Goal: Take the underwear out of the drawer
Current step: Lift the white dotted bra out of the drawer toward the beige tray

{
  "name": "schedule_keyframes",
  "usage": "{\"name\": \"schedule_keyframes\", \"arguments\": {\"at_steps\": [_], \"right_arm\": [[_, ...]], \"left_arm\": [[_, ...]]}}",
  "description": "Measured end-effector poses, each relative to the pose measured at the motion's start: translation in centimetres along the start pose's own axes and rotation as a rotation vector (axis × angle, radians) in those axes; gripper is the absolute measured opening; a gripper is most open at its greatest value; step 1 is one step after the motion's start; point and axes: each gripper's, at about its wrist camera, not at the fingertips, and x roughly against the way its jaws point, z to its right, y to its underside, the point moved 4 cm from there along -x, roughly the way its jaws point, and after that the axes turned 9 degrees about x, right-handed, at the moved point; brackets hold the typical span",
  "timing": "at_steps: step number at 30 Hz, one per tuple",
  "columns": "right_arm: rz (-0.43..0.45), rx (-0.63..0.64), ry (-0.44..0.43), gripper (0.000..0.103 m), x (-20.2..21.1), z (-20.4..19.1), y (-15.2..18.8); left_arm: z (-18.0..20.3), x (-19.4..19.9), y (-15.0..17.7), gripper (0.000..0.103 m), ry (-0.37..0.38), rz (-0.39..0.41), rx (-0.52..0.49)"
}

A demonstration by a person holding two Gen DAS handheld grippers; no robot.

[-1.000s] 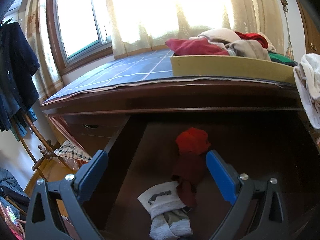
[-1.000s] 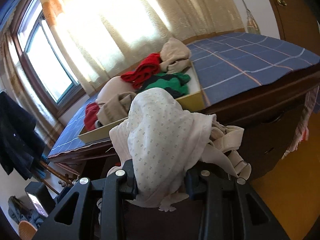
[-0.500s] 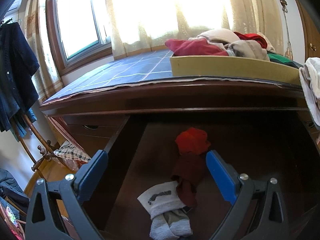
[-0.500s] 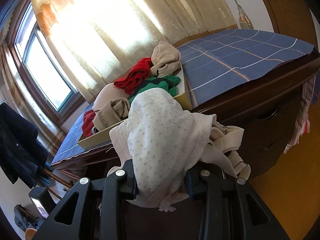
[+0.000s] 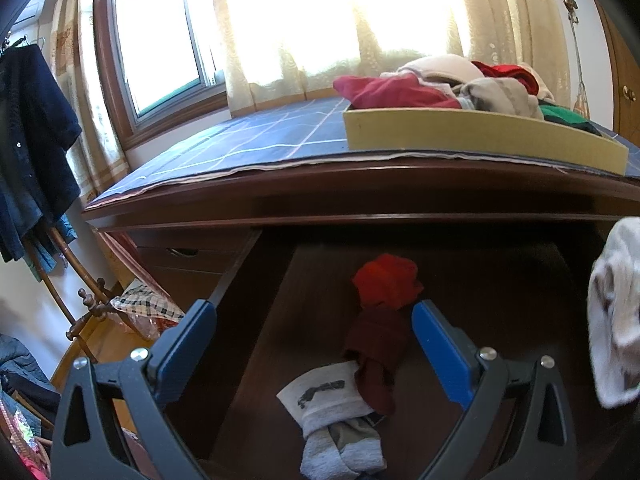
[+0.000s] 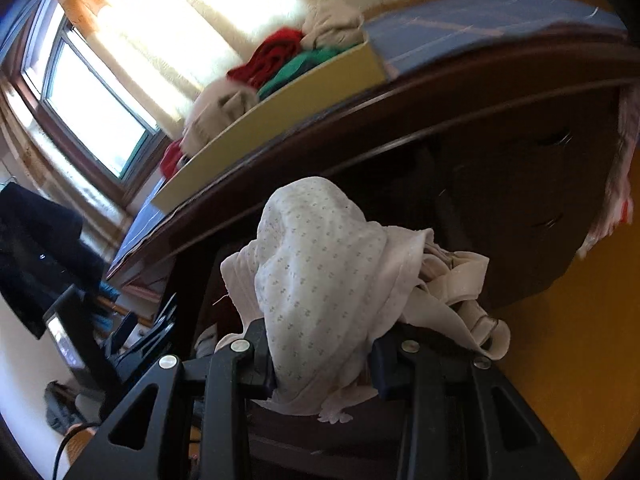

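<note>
Right gripper [image 6: 322, 360] pinched white dotted underwear [image 6: 320, 272], bunched cloth draping over both jaws (grip low on bundle, so it hung free of furniture). Garment sat below dresser top edge, above open drawer [image 5: 256, 320]. Left gripper [image 5: 314, 344] spread wide, empty, poised over drawer's red garment [image 5: 386, 282] and rolled socks [image 5: 336, 420], likely next pick. Yellow tray [image 5: 480, 136] on top held clothes, probable drop spot.

left gripper [image 5: 314, 330] gapes over drawer [image 5: 248, 276]; red underwear [image 5: 386, 280], perhaps socks [image 5: 340, 432] inside.
</note>
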Motion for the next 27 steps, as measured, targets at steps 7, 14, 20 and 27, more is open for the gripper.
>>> {"name": "schedule_keyframes", "arguments": {"at_steps": [7, 14, 20, 27], "right_arm": [[-0.056, 0.058, -0.032, 0.038, 1.7, -2.7, 2.4], [-0.07, 0.067, 0.003, 0.037, 3.6, -2.2, 3.8], [-0.016, 0.13, 0.023, 0.037, 6.0, -3.1, 3.8], [-0.036, 0.184, -0.044, 0.037, 4.7, -4.8, 3.9]], "left_arm": [[-0.1, 0.0, 0.0, 0.1, 0.003, -0.003, 0.005], [-0.2, -0.1, -0.1, 0.1, -0.008, -0.004, 0.009], [-0.3, -0.1, -0.1, 0.1, -0.008, -0.006, 0.011], [-0.4, -0.2, 0.0, 0.1, -0.008, -0.011, 0.012]]}}
